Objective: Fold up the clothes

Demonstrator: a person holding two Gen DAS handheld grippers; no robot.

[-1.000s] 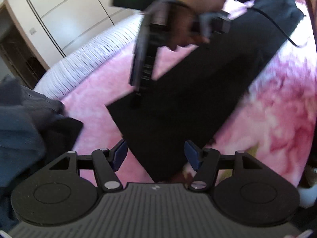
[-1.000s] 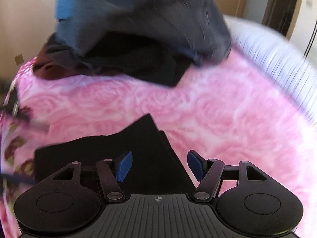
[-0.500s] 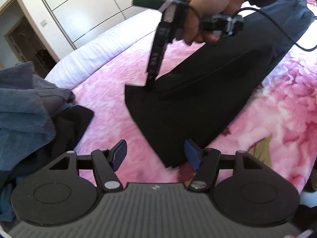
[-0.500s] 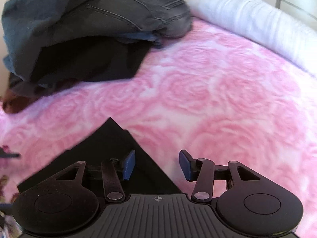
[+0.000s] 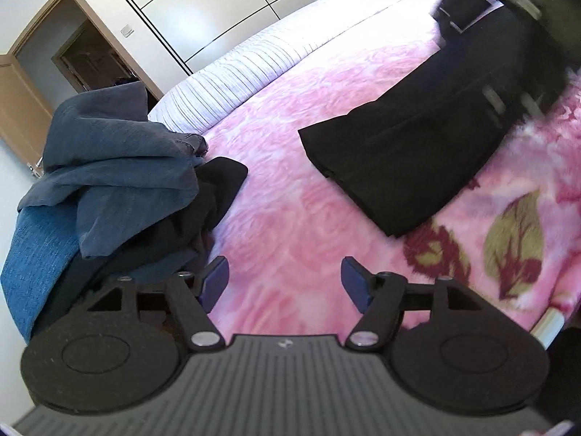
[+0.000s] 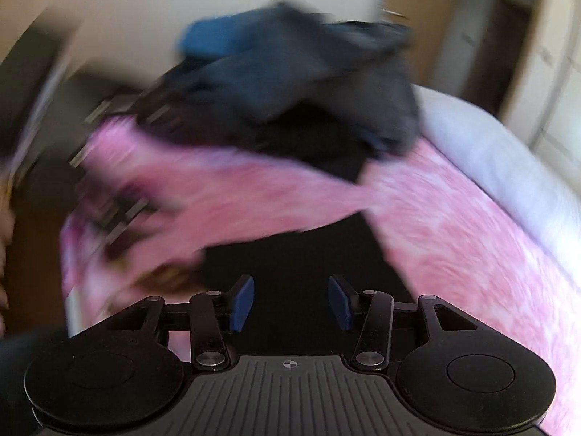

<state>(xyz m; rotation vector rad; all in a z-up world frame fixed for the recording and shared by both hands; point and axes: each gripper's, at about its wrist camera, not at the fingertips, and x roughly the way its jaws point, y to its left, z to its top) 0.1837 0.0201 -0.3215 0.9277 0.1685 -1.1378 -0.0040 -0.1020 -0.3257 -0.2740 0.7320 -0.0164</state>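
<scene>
A black folded garment (image 5: 399, 152) lies flat on the pink rose-print blanket (image 5: 308, 116), up and to the right of my left gripper (image 5: 285, 276). The left jaws are opening, with only blanket between the blue pads. In the right wrist view, blurred by motion, my right gripper (image 6: 290, 298) hovers over the same black garment (image 6: 297, 254). Its pads stand apart and press on nothing I can see. A heap of dark blue, grey and black clothes (image 5: 109, 181) sits at the left, beside the left fingers. That heap (image 6: 290, 91) shows beyond the right gripper.
A white ribbed bolster (image 5: 254, 65) runs along the far side of the bed, with cupboards and a doorway behind it. The bed's near edge (image 5: 552, 323) is at the lower right. A blurred dark shape (image 5: 508, 18) covers the garment's far end.
The left gripper drew back and swung left, so the garment's corner no longer lies between its fingers. The right gripper left that corner, pulled back fast and narrowed its jaws.
</scene>
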